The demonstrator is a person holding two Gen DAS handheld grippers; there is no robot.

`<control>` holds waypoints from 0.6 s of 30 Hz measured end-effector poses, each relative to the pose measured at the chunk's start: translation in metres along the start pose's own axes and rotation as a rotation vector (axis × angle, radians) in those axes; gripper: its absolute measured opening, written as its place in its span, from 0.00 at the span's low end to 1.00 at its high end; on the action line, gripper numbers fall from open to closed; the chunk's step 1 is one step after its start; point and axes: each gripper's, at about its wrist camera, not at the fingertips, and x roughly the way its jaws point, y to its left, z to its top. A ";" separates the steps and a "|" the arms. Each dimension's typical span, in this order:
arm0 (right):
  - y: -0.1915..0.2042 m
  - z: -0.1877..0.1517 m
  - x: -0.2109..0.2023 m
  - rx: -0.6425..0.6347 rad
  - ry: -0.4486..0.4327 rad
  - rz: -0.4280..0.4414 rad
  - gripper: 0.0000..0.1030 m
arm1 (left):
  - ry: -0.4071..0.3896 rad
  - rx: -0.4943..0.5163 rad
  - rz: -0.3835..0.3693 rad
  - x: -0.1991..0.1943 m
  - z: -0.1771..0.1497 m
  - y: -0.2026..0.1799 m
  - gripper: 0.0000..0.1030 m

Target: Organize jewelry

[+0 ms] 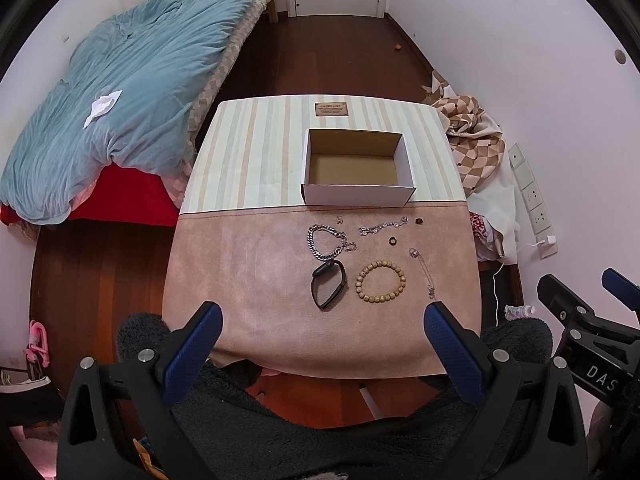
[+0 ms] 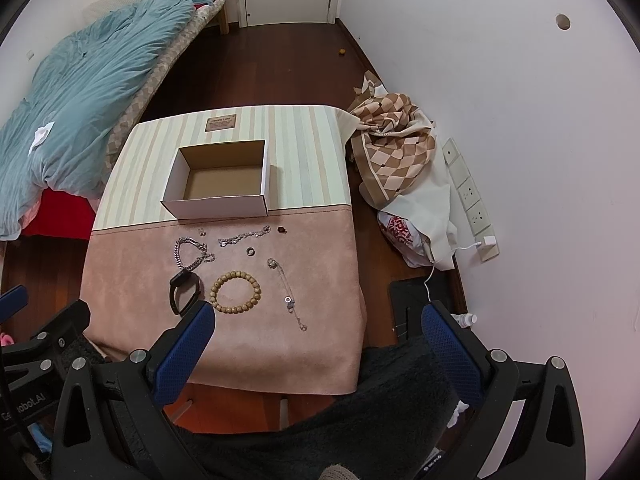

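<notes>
An empty white cardboard box point(image 1: 356, 196) point(image 2: 216, 205) stands open on the striped half of the table. On the pink suede half lie a silver chain bracelet point(image 1: 326, 240) point(image 2: 192, 253), a black wristband point(image 1: 329, 285) point(image 2: 184, 290), a wooden bead bracelet point(image 1: 380, 282) point(image 2: 236, 293), a thin silver bracelet point(image 1: 383, 225) point(image 2: 244, 236), a thin necklace point(image 1: 423, 272) point(image 2: 289, 295) and two small rings point(image 1: 392, 241) point(image 2: 250, 251). My left gripper point(image 1: 322, 318) and right gripper point(image 2: 316, 318) are both open and empty, held above the table's near edge.
A bed with a blue quilt point(image 1: 132, 88) stands to the left. A checked cloth point(image 2: 396, 148) and a bag lie on the floor to the right, next to a wall socket strip point(image 2: 472, 200). The dark wood floor point(image 1: 336, 56) runs to a white door behind.
</notes>
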 end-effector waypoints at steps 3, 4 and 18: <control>0.000 0.001 0.000 0.007 -0.006 0.010 1.00 | 0.002 -0.007 -0.001 0.003 0.000 0.004 1.00; 0.000 0.002 0.001 0.009 -0.011 0.022 1.00 | 0.000 -0.006 0.004 0.005 0.002 0.004 1.00; 0.029 0.008 0.157 0.049 0.156 0.146 0.92 | 0.018 -0.023 0.174 0.113 0.031 0.049 1.00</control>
